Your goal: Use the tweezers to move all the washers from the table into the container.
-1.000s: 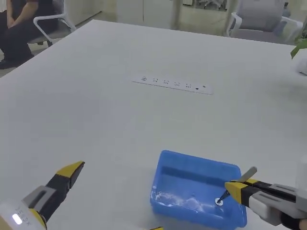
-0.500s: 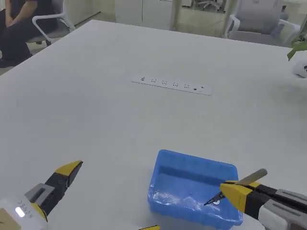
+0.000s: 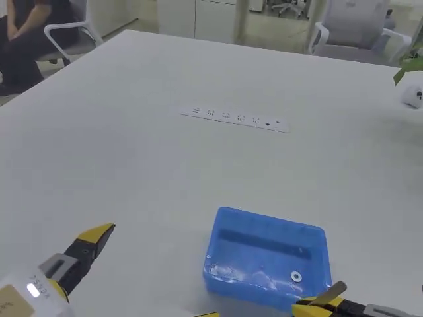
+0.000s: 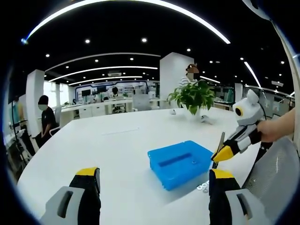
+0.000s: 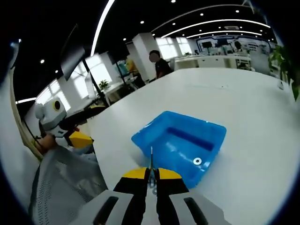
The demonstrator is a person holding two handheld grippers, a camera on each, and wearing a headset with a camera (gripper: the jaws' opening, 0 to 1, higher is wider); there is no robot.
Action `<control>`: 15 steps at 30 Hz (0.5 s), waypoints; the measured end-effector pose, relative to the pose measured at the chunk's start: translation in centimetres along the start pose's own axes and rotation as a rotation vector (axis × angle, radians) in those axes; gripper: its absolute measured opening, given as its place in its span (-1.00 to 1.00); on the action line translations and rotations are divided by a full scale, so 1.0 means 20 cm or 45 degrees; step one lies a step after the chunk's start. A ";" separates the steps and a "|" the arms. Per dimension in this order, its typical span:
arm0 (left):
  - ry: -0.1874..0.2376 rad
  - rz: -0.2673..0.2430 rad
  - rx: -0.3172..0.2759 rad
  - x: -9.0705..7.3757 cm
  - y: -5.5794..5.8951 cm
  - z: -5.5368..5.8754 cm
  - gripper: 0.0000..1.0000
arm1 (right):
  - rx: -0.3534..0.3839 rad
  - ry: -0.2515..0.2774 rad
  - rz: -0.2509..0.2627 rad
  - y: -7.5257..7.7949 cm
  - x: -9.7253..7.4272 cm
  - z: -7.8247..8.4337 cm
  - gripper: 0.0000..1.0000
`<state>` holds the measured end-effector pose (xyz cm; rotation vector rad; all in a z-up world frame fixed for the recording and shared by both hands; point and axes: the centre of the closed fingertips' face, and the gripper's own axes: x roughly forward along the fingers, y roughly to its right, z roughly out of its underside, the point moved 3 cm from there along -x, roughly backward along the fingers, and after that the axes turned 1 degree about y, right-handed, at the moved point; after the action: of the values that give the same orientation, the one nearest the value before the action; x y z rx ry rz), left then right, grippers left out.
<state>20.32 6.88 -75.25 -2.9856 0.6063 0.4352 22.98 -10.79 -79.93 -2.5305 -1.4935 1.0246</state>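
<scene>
The blue container [image 3: 268, 257] sits near the table's front edge, with one silver washer [image 3: 295, 277] lying in its near right corner. This washer [image 5: 197, 161] shows again in the right gripper view, inside the container [image 5: 180, 140]. My right gripper [image 3: 317, 304] is low at the container's near right side, shut on the thin tweezers [image 5: 151, 161], whose tip points at the container's near wall. My left gripper [image 3: 153, 274] stands wide open to the container's left. Several loose washers [image 4: 202, 187] lie on the table beside the container [image 4: 180, 161].
A white power strip [image 3: 234, 118] lies flat mid-table. Office chairs [image 3: 360, 30] stand along the far edge, and a person sits at the far left. A potted plant [image 4: 194, 96] is on the table's far right side.
My right gripper has pulled the tweezers back out of the container toward the near edge. The washer they carried now lies loose inside. The left gripper has barely moved.
</scene>
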 end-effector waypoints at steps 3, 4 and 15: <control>0.015 0.012 -0.006 0.00 0.01 -0.01 0.97 | -0.023 -0.032 0.005 -0.01 0.01 0.03 -0.94; 0.012 0.012 -0.004 0.00 0.01 -0.01 0.97 | -0.025 -0.038 0.003 -0.01 0.02 0.04 -0.94; -0.008 0.013 0.010 0.00 0.01 0.00 0.97 | -0.147 -0.090 -0.001 -0.04 0.03 0.05 -0.94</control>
<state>20.21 6.64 -75.28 -2.9742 0.6218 0.4413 22.00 -10.27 -80.81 -2.5954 -1.6172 1.0687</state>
